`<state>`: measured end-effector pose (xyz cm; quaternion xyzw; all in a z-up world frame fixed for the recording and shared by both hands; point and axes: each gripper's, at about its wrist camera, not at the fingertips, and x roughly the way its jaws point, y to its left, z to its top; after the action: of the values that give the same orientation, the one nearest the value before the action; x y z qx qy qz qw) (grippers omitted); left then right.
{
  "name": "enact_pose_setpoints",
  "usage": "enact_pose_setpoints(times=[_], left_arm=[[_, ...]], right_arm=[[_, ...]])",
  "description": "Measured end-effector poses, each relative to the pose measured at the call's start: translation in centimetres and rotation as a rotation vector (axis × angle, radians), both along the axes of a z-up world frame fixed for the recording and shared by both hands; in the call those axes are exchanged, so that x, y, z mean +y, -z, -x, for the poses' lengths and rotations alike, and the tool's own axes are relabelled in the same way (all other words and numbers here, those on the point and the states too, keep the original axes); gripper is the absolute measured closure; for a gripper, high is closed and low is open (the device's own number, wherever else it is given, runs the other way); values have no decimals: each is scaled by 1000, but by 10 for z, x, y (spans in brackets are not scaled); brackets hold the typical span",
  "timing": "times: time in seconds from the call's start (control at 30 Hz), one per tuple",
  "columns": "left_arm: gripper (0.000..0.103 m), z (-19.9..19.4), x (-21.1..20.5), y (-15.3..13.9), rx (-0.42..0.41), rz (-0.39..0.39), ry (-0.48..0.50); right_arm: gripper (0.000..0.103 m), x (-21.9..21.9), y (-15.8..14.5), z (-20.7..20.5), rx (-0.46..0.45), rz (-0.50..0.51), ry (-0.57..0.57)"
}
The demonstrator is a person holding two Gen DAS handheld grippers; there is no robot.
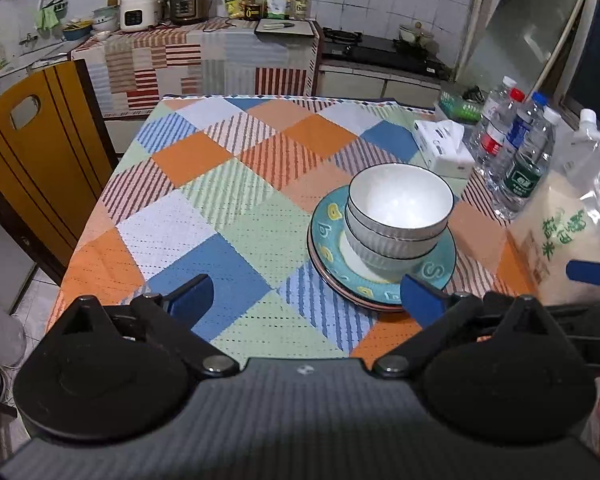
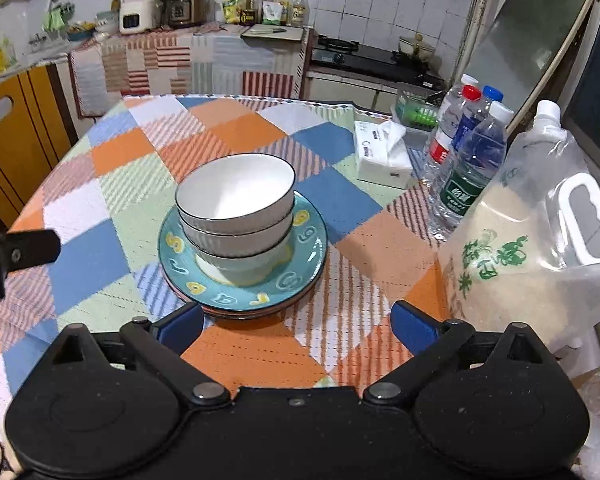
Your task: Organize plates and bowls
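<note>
Three white ribbed bowls (image 2: pixel 234 216) nested on a stack of plates, teal lettered plate (image 2: pixel 300 256) on top, near the middle of the checked tablecloth (image 2: pixel 112 240). Left gripper (image 1: pixel 306 294) spread wide over the cloth, nothing between its blue fingers, stack just beyond the right one. Right gripper (image 2: pixel 298 326) likewise wide and empty, just short of the plates' near rim; water bottles (image 2: pixel 466 168) and a rice jug (image 2: pixel 532 240) well to the right.

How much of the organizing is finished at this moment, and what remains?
Done, it appears: three white bowls are nested and stand on the teal plate, which tops a small plate stack on the checked tablecloth. In hand: nothing; the left gripper and right gripper are open and empty. No loose dishes show on the table.
</note>
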<state>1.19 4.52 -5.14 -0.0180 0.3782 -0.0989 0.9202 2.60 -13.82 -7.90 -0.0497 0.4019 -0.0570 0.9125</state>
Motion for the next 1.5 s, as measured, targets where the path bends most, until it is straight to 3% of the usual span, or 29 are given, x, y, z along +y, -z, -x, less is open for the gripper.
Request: enact_pose_setpoints(times=[0.57, 0.97, 1.17, 1.5], left_arm=[[2, 1, 2, 9, -28, -38, -89], [2, 3, -1, 4, -59, -30, -86], [0, 7, -5, 1, -94, -79, -107], [0, 7, -4, 1, -70, -53, -105]], right_arm=[[2, 1, -2, 7, -29, -51, 0], [2, 0, 1, 6, -16, -29, 4], [2, 0, 0, 7, -23, -30, -3], [2, 2, 2, 8, -19, -28, -4]])
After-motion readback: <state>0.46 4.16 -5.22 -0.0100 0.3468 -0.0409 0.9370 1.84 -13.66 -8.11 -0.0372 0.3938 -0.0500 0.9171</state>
